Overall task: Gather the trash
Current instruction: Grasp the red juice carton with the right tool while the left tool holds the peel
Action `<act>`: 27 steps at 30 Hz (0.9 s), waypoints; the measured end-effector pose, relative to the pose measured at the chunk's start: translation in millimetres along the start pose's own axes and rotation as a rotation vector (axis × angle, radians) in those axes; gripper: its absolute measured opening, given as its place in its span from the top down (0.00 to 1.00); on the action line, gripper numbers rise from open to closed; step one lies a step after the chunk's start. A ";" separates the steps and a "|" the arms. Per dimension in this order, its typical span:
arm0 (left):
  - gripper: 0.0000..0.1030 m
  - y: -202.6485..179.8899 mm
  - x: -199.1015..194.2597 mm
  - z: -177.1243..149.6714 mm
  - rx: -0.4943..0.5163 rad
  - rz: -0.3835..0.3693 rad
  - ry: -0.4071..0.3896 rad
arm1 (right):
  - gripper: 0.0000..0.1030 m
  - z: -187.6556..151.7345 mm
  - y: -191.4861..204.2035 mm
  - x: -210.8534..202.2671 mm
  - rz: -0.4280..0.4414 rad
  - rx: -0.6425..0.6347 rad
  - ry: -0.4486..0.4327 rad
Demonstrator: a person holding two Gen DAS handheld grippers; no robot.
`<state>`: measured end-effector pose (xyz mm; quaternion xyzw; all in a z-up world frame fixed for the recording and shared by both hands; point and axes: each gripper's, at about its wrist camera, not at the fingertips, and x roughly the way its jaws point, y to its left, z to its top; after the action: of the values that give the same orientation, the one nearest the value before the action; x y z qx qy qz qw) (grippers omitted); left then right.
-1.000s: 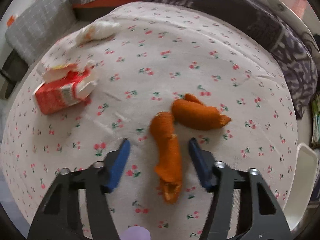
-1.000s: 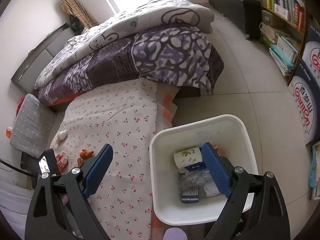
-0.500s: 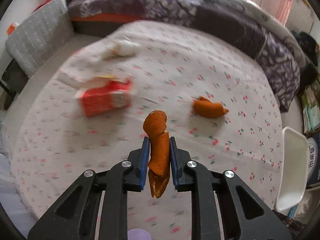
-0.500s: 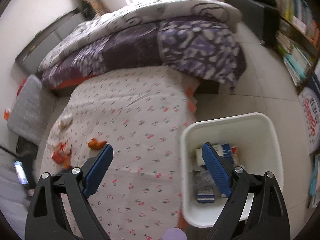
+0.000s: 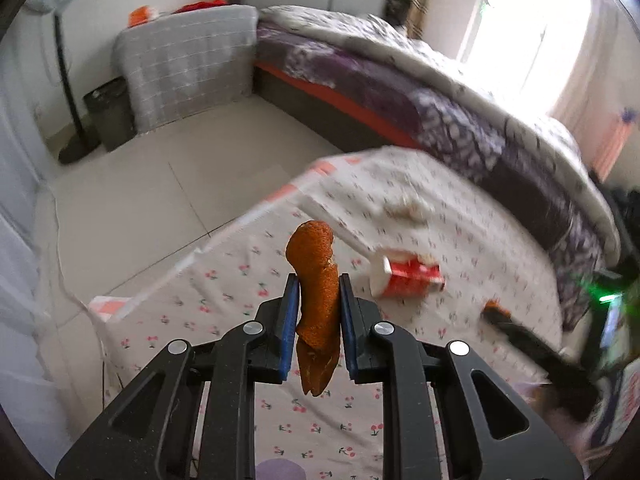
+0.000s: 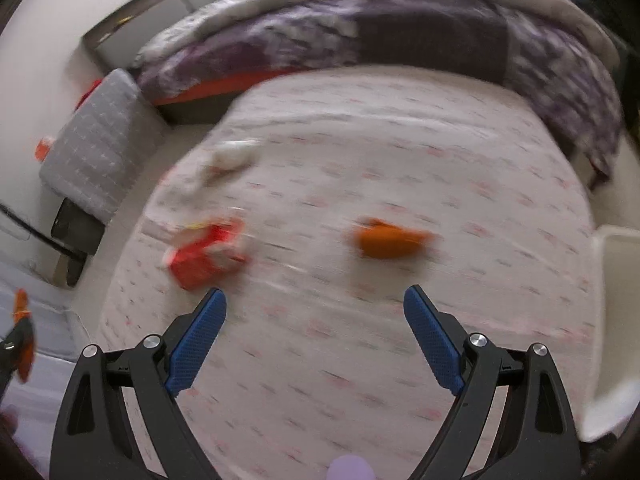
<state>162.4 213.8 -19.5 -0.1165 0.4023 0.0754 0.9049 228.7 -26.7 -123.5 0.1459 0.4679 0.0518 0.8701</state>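
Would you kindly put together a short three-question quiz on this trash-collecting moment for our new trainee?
1. True or false: the left tongs are shut on an orange peel strip.
2. Which item lies nearest ahead of the open right tongs: A) the crumpled tissue, B) the second orange peel, C) the grey cushion?
3. Fill in: on the cherry-print sheet, left of the second orange peel in the right wrist view, lies a torn ____ carton.

Key: 1 true; 2 B; 3 red.
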 end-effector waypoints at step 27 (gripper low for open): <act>0.81 47.6 2.1 10.5 -0.070 0.005 0.007 | 0.39 24.6 122.4 123.6 0.020 -1.020 0.167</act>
<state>160.3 262.5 -21.4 -0.1473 0.4028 0.0912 0.8987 323.5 112.8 -172.5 -0.2969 0.4498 0.2934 0.7896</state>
